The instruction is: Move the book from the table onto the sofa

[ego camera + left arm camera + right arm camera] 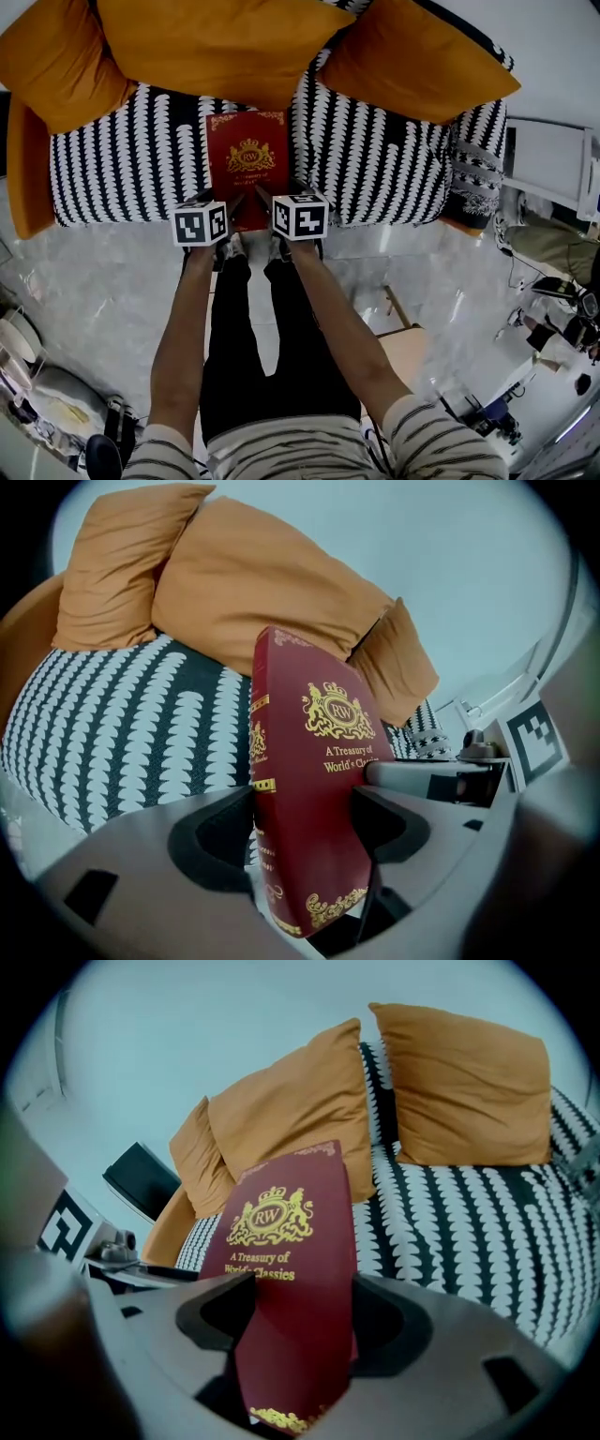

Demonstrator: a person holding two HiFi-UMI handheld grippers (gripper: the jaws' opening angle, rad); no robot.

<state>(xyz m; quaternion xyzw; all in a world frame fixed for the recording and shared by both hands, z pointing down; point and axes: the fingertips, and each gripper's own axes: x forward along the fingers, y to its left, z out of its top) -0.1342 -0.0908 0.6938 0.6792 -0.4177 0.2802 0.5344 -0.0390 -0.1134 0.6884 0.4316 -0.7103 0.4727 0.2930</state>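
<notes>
The book (246, 164) has a dark red, leather-look cover with a soft sheen and shiny gilt stamping. The sofa (122, 159) wears woven black-and-white cloth, and its orange cushions (216, 42) are matt fabric. The left gripper (305, 832) and right gripper (295, 1321) are smooth, matt grey plastic. The floor (103, 281) is glossy and marble-like.

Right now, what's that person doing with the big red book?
A person holds a gripper in each hand. The left gripper and the right gripper are both clamped on the near end of one red book. It's over the black-and-white seat of the sofa, in front of the orange cushions. Whether it touches the seat yet, I can't tell.
</notes>
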